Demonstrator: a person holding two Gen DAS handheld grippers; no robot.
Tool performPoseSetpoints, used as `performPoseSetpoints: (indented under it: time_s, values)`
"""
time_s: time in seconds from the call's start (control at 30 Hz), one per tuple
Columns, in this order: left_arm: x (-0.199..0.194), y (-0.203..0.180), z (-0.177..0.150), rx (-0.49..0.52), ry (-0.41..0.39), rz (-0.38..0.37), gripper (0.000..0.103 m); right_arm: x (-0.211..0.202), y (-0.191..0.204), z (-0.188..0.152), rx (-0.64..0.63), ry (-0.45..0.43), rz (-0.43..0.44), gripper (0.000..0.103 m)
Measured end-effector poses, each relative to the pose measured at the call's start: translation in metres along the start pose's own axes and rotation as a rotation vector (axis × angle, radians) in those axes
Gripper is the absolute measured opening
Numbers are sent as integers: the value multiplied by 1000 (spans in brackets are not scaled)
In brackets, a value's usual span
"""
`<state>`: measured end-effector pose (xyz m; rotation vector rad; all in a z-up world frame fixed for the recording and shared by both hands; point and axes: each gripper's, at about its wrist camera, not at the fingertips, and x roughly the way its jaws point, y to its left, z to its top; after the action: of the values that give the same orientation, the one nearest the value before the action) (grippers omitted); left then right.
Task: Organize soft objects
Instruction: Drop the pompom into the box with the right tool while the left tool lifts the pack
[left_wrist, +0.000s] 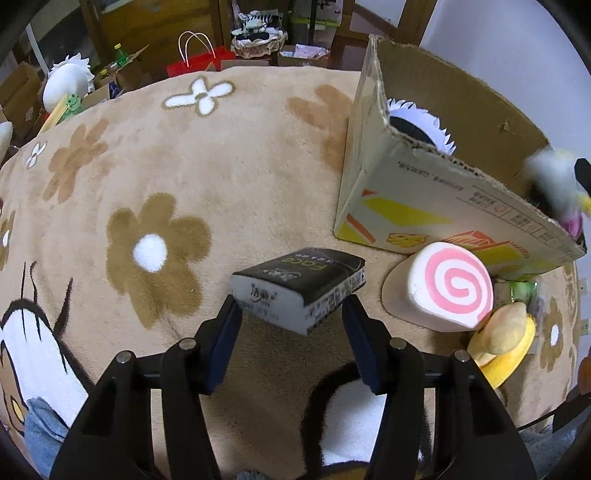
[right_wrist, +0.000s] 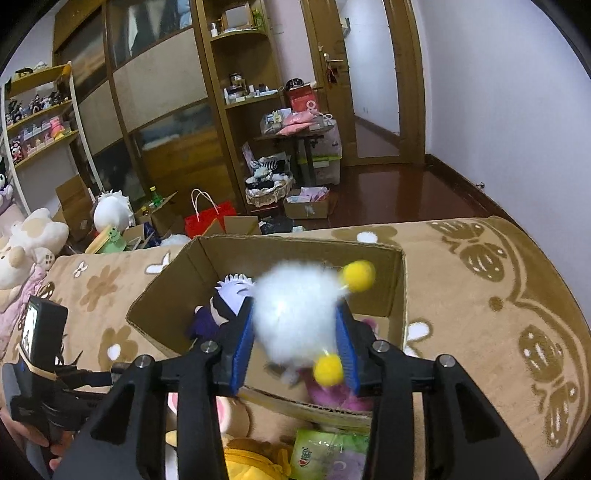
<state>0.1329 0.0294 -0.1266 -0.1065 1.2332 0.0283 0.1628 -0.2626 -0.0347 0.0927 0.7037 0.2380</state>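
Item: white fluffy toy (right_wrist: 295, 314), clamped in right tongs (right_wrist: 297, 350), above cardboard box (right_wrist: 266, 247).
Left tongs (left_wrist: 291, 328) pinch tissue pack (left_wrist: 299, 284)'s near edge; risk: shallow grip, pack may slip.

Left hand-held gripper (left_wrist: 291, 314) jaws pinched on load; right hand-held gripper (right_wrist: 297, 339) likewise clamped, raised

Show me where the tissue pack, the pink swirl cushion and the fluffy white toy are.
tissue pack (left_wrist: 306, 275): left wrist view, dark top face.
pink swirl cushion (left_wrist: 456, 282): left wrist view, spiral face.
fluffy white toy (right_wrist: 295, 314): right wrist view, furry body.
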Motion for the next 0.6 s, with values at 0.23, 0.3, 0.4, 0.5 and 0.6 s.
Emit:
performPoseSetpoints:
  time_s: [0.23, 0.3, 0.4, 0.5, 0.6]
  values:
    - [-6, -2, -2, 10, -20, -10, 36, -6, 4, -2, -22, -4, -10, 50]
    - [-6, -3, -3, 11, -5, -18, 37, -8, 3, -3, -21, 0, -14, 50]
    - [1, -5, -4, 14, 40, -18, 39, -11, 2, -5, -14, 7, -20, 50]
    - [5, -8, -3, 25, 42, 2, 66, -15, 2, -5, -14, 3, -23, 50]
    - [-2, -14, -1, 52, -24, 8, 71, -18, 3, -6, -20, -2, -29, 50]
